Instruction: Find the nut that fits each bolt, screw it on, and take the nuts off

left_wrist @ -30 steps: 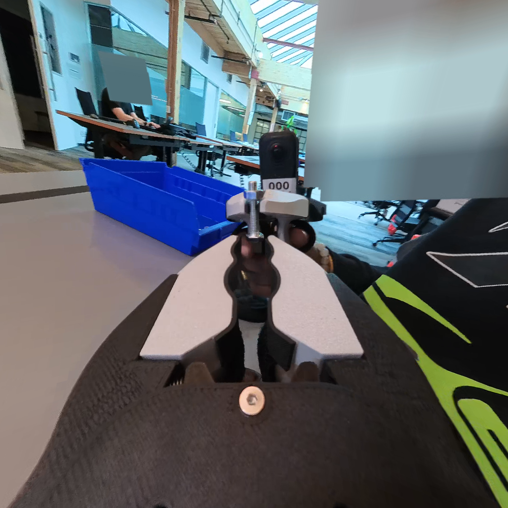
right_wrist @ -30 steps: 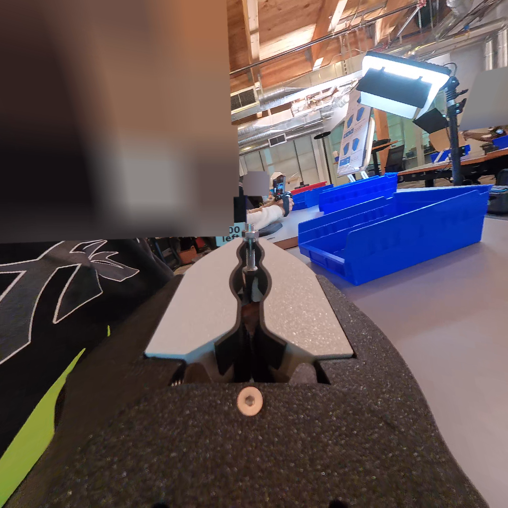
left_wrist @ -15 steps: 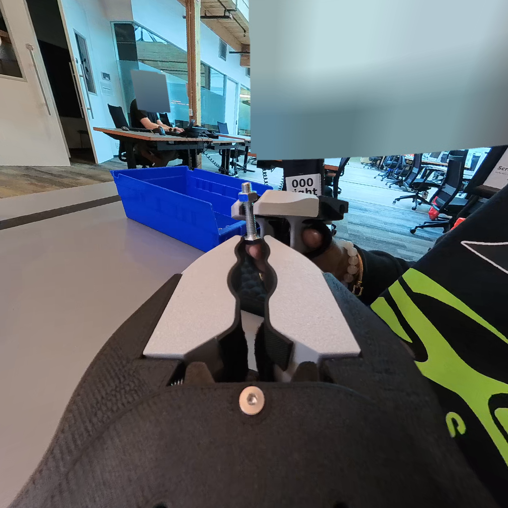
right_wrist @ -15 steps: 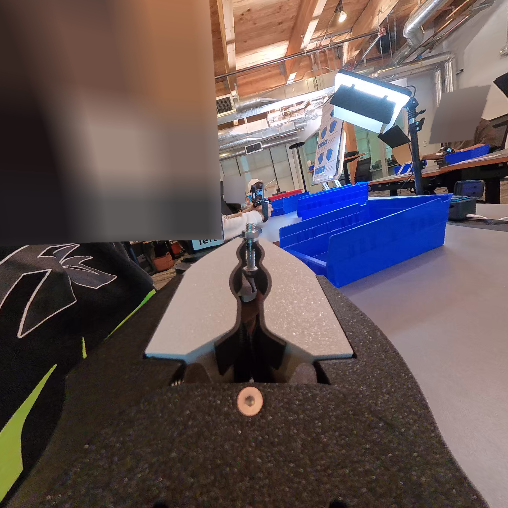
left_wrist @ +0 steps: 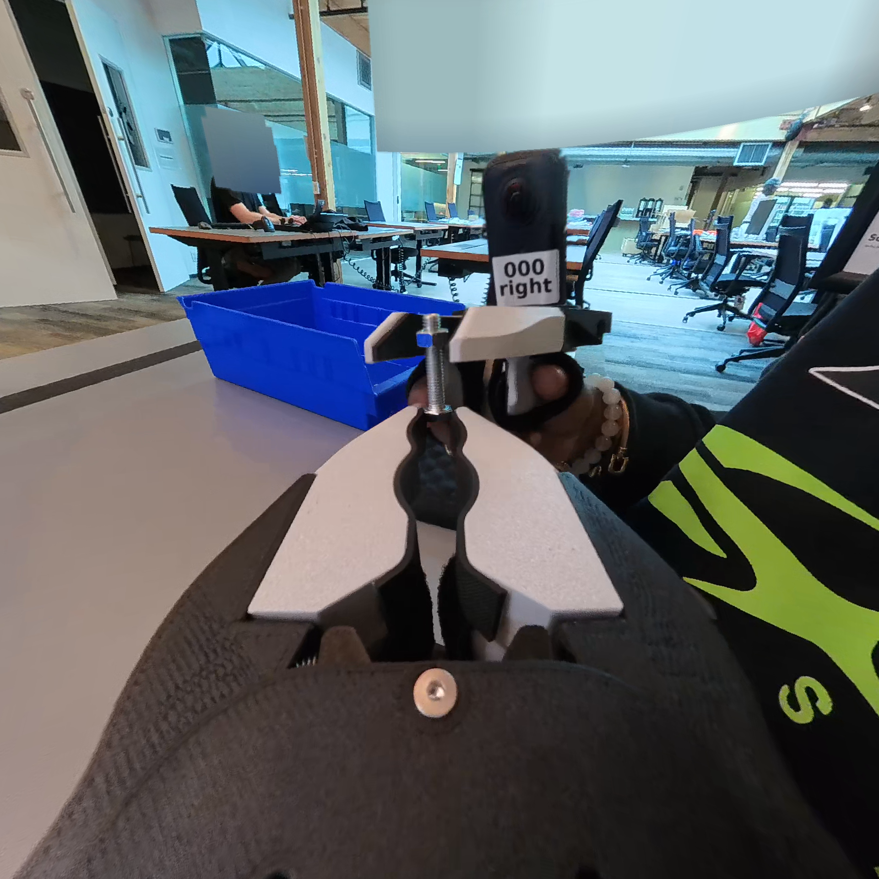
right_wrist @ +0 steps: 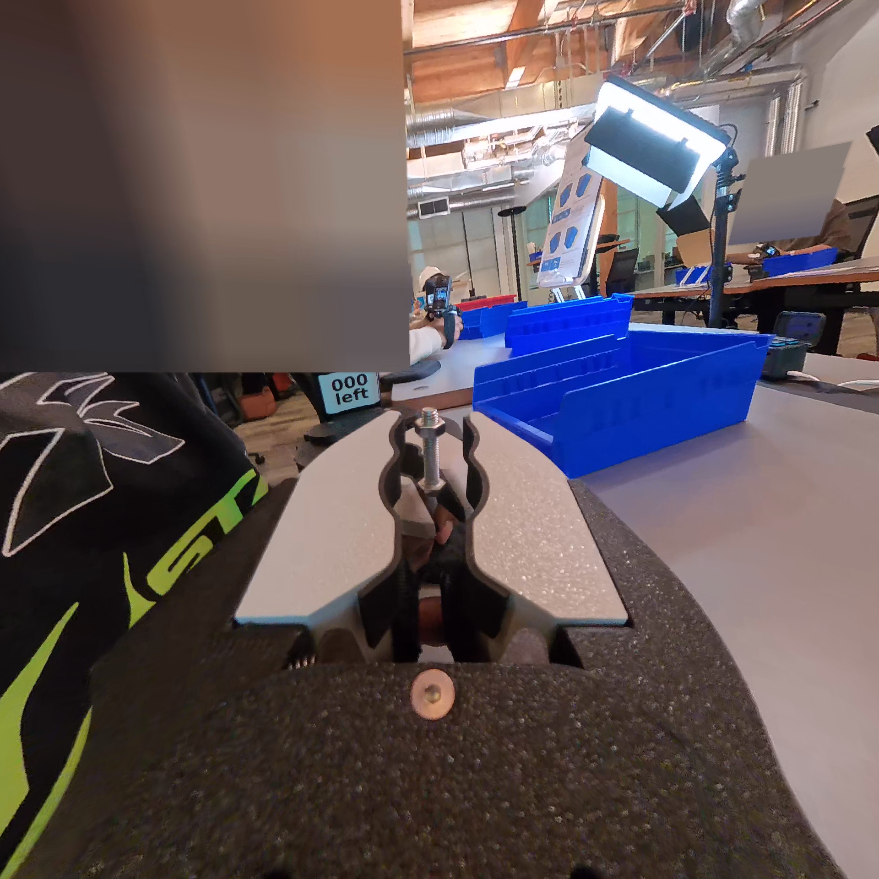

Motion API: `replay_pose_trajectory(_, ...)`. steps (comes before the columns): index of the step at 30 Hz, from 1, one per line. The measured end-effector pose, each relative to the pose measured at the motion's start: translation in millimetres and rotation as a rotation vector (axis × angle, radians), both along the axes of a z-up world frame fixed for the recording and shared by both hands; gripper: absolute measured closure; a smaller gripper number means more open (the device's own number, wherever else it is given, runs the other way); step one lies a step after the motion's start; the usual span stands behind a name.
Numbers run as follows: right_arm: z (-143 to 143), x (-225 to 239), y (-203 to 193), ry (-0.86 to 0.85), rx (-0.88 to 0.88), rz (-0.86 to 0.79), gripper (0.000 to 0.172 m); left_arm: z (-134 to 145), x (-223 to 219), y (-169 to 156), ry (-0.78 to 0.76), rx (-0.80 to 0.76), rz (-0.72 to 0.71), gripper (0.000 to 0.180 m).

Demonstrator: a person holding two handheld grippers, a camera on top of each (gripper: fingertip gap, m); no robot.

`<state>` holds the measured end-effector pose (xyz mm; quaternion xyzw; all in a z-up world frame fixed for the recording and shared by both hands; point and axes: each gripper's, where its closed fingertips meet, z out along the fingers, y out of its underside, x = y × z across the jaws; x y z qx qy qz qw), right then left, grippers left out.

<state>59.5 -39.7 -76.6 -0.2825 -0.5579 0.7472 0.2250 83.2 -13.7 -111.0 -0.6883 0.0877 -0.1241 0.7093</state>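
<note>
At frame centre, we are seeing the left gripper (left_wrist: 435, 418) jaws clamping the threaded steel bolt (left_wrist: 434, 368) by its head; the right gripper (right_wrist: 430, 423) jaws are standing parted around the hexagonal nut (right_wrist: 429, 427), clear of it.

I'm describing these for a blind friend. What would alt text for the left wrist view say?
A handheld gripper pinches the head end of an upright silver bolt above a grey table. A second gripper, held by a hand, has its open fingers on either side of the nut near the bolt's top. A blue bin stands behind.
</note>
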Motion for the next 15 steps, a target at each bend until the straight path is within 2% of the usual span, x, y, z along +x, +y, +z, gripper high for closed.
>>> replay_pose_trajectory(9, 9, 4, 19, 0.025, -0.018, -0.042, 0.159, 5, -7, -7, -0.063, 0.048, -0.013, 0.171)
replay_pose_trajectory(15, 7, 2, 1, 0.016, 0.025, 0.012, 0.146, 1, -3, -5, -0.040, 0.032, -0.021, 0.171)
